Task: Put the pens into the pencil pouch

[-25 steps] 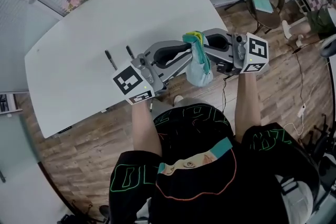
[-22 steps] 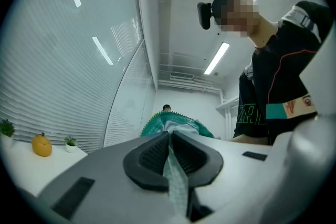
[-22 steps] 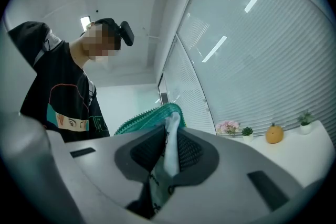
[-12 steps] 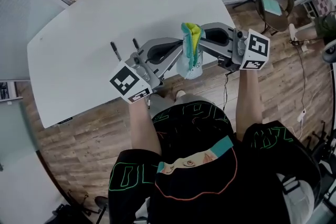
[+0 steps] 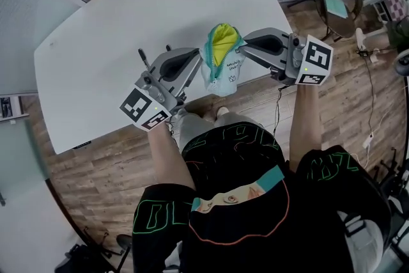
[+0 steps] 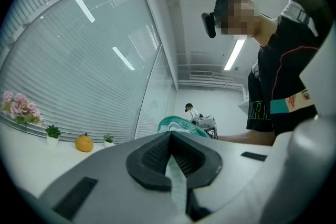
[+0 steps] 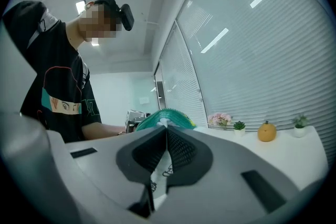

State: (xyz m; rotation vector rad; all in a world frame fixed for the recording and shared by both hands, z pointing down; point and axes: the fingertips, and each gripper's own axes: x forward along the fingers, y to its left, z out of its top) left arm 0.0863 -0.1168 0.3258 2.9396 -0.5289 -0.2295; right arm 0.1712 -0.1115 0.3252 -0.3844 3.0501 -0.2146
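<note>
Left gripper (image 5: pixel 195 66) and right gripper (image 5: pixel 246 48) both clamped on opposite edges of pale-blue fabric pencil pouch, yellow-lined (image 5: pixel 222 62); right jaws just tightened. Pouch held over white table's (image 5: pixel 96 61) near edge, thin black pens (image 5: pixel 146 61) on the table nearby.

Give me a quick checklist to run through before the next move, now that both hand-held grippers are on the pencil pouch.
1. Left hand-held gripper clamped on the pencil pouch edge: ok.
2. Right hand-held gripper clamped on the opposite edge: ok.
3. Pouch mouth pulled open, yellow lining showing: ok.
4. Pens in the pouch: not ok. One pen lies on the table; the second pen shows only its end past the left hand-held gripper.
5. A free hand-held gripper to pick up a pen: not ok, both are occupied.
6. Pouch resting on the table: cannot tell.
</note>
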